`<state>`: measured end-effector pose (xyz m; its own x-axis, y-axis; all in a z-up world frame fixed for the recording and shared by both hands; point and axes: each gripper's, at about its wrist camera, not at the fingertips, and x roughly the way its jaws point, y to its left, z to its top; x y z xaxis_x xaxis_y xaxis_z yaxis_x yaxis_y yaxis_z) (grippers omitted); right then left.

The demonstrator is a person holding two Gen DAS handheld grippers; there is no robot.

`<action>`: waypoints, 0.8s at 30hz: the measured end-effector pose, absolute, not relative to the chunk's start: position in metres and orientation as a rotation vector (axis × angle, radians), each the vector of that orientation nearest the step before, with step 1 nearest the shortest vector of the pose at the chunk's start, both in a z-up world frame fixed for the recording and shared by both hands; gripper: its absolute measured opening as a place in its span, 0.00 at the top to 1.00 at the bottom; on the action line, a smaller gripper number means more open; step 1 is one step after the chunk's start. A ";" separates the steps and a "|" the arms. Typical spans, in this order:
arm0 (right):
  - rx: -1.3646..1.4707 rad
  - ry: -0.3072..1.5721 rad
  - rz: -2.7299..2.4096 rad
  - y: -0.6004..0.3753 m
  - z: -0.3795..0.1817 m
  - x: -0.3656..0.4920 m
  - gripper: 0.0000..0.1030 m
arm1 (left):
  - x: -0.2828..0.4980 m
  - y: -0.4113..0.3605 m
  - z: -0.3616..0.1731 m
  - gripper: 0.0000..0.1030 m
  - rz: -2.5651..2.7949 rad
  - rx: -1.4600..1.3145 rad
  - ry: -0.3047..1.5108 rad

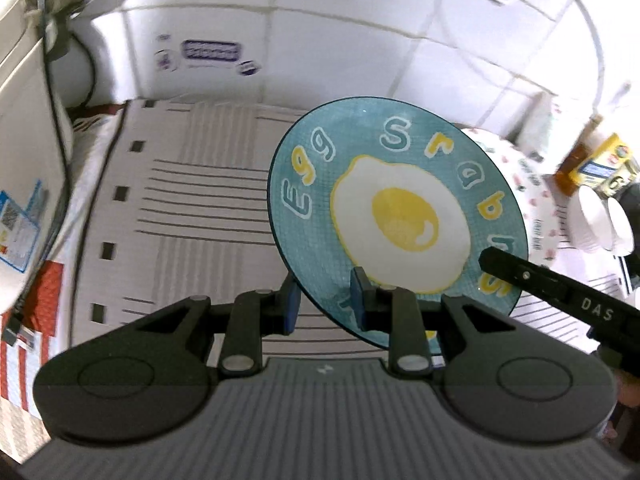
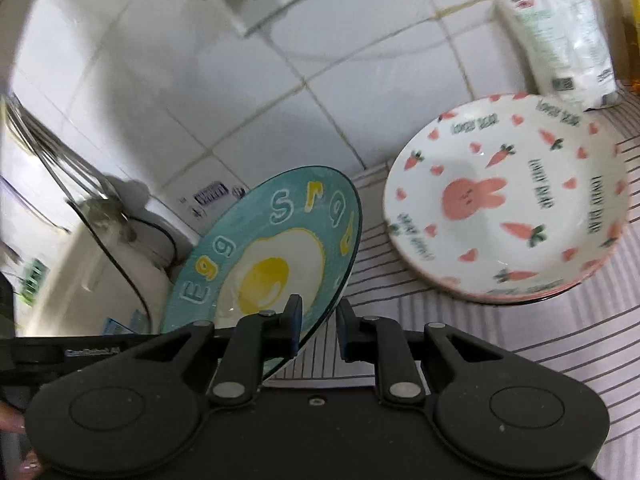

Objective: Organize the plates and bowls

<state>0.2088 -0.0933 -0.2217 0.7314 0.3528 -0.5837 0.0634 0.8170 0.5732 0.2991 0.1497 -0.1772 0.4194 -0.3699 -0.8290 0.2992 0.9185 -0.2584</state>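
Above the striped mat, my left gripper grasps the egg plate by its near rim, plate tilted on edge. My right gripper straddles the same rim, jaws a little apart, left pad touching, grip doubtful. Bunny plate lies flat, far right, nearer my right hand.

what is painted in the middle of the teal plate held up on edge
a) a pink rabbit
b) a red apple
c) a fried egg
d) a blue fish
c, the teal plate shows a white fried egg with a yellow yolk at its centre; the rabbit is on the white plate lying on the striped cloth.
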 end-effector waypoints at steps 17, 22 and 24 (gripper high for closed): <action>0.612 0.717 0.121 -0.198 -0.205 0.185 0.79 | 0.279 0.042 -0.171 0.76 -0.387 -0.078 1.082; 0.630 0.722 0.116 -0.223 -0.215 0.188 0.78 | 0.281 0.015 -0.173 0.76 -0.380 -0.051 1.084; 0.644 0.728 0.116 -0.234 -0.219 0.189 0.78 | 0.284 0.009 -0.177 0.76 -0.375 -0.069 1.099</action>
